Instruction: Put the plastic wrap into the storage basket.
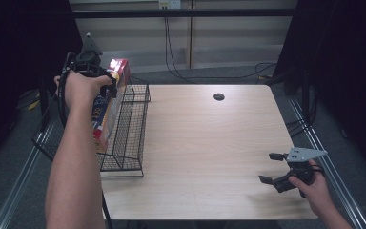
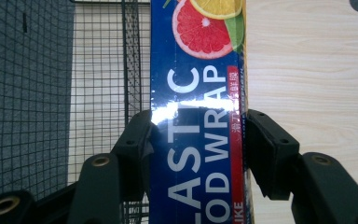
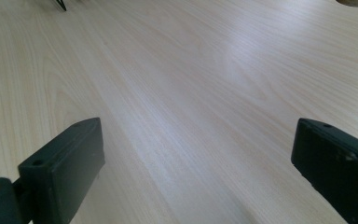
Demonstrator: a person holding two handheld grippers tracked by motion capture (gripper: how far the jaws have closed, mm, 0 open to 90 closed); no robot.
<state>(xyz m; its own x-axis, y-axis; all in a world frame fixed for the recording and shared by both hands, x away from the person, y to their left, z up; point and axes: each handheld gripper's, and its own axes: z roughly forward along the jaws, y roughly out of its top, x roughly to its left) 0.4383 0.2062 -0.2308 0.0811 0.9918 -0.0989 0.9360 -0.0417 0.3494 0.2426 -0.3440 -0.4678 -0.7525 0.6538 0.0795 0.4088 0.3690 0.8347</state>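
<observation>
Left gripper [image 2: 198, 135] is clamped across the plastic wrap box [image 2: 198, 93], held above the wire basket [image 1: 132, 133] at the table's left edge. Right gripper [image 1: 272, 168] idles wide open, near right. Risk: the long box pivots in the narrow pinch and snags the basket rim.

A pale wood-grain counter [image 1: 209, 143] stands in the middle of the room, with a small round dark hole [image 1: 218, 97] near its far edge and a soft patch of light reflecting off its surface. Behind it runs a light beige wall [image 1: 228, 33] with a socket [image 1: 169, 4] at the top, from which black cables [image 1: 171, 52] hang and trail across the grey floor [image 1: 219, 74]. Dark curtains [image 1: 343, 57] close in both sides, and metal rails [image 1: 329, 167] run along the floor beside the counter.
</observation>
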